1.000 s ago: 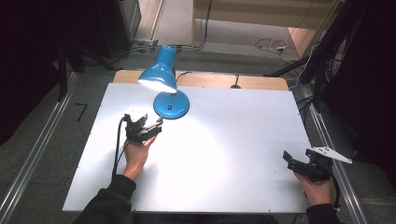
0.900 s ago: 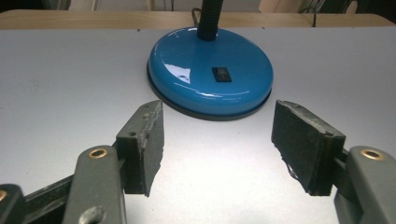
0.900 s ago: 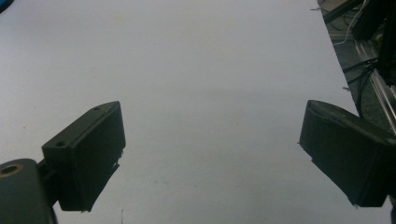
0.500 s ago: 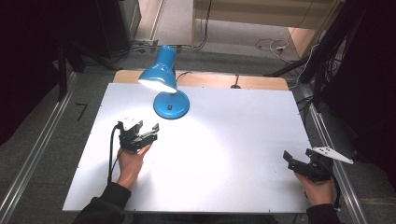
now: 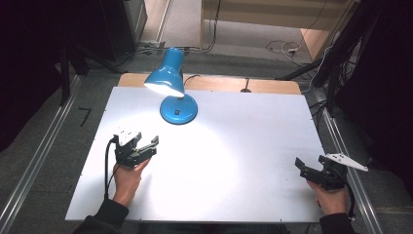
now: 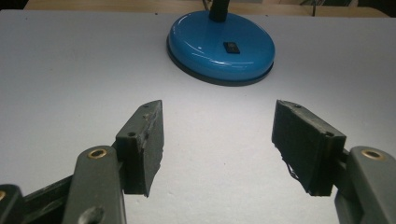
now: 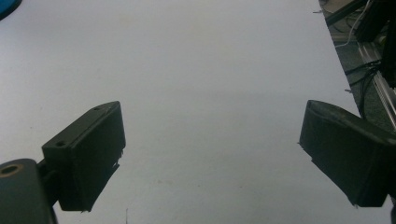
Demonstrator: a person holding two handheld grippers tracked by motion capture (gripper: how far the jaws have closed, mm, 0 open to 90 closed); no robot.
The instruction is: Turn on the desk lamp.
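High view: lit blue lamp at the counter's far edge, left gripper near it, right gripper well apart. Gripper views: both stand wide, empty; the lamp's base switch is visible.

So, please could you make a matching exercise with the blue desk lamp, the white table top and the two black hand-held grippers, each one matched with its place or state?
Things:
1. blue desk lamp with round base
2. left black two-jaw gripper
3. right black two-jaw gripper
4. white flat table top

Places or states:
A. open, near the right edge
B. switched on, at the far side
C. open, pointing at the lamp base
D. lit by a bright pool

Pairs: 1-B, 2-C, 3-A, 4-D
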